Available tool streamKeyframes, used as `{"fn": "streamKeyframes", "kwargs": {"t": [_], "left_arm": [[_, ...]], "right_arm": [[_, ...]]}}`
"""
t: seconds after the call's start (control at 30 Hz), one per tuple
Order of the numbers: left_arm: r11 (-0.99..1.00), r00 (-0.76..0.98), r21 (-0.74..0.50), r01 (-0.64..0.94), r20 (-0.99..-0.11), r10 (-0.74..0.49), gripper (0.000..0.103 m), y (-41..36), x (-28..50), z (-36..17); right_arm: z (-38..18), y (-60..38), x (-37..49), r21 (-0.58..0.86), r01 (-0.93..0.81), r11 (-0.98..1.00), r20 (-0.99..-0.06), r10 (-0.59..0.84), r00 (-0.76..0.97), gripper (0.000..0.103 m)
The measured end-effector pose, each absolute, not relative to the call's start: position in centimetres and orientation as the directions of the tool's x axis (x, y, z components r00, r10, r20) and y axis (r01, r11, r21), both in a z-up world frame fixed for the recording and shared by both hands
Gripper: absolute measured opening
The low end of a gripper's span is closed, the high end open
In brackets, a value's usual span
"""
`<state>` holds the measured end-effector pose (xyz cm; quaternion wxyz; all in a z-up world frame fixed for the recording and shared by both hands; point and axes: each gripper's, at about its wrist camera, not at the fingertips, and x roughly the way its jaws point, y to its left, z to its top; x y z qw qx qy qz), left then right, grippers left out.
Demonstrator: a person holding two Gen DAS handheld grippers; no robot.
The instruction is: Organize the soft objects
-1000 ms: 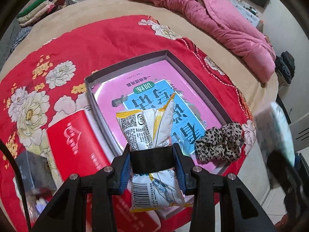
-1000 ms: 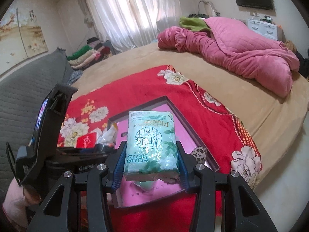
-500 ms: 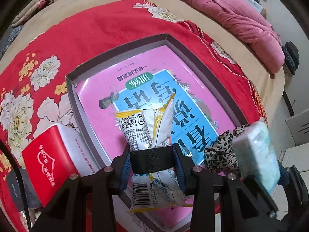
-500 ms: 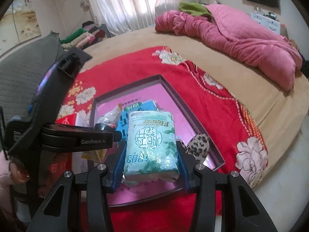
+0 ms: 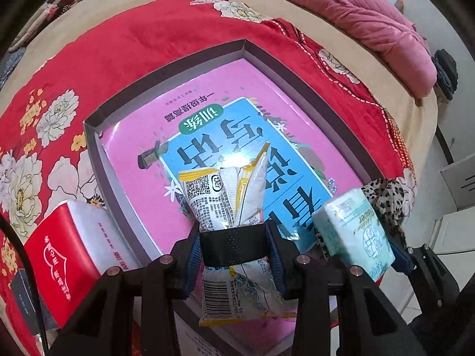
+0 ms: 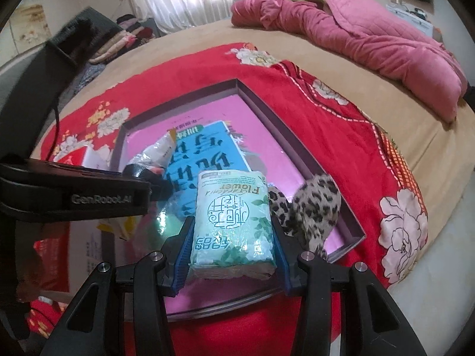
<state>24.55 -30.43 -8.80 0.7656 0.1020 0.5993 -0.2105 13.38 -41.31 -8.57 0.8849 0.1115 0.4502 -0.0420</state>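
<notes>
My left gripper (image 5: 234,247) is shut on a white and yellow snack packet (image 5: 228,195) and holds it over the shallow dark-walled box (image 5: 178,65) with a pink and blue book (image 5: 207,124) in it. My right gripper (image 6: 233,255) is shut on a pale green tissue pack (image 6: 233,219), over the box's near right part. The tissue pack also shows in the left wrist view (image 5: 353,231). A leopard-print scrunchie (image 6: 308,207) lies in the box's right corner, just right of the tissue pack.
A red tissue box (image 5: 65,255) sits left of the box on the red flowered blanket (image 5: 118,44). A pink quilt (image 6: 356,38) lies at the back of the bed. The bed edge (image 6: 439,207) drops off at the right.
Both grippers have moved forward and down over the box. The right gripper with the tissue pack has come in close beside the left one, next to the scrunchie.
</notes>
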Motion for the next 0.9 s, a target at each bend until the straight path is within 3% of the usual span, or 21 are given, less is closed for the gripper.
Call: {"fn": "streamKeyframes", "kwargs": {"t": [0.6,0.9], "left_arm": [[0.891,0.151,-0.100,0.442,-0.971,-0.184,0.041,-31.8,25.2,-11.0],[0.896,0.142,-0.102,0.433,-0.973,-0.180,0.041,-31.8,25.4,-11.1]], "right_arm": [[-9.8,-41.6,13.6,0.165,0.184,0.969,-0.811,0.027,0.585,0.051],[-9.4,-41.9,13.3,0.193,0.189,0.963,-0.804,0.044,0.593,0.058]]}}
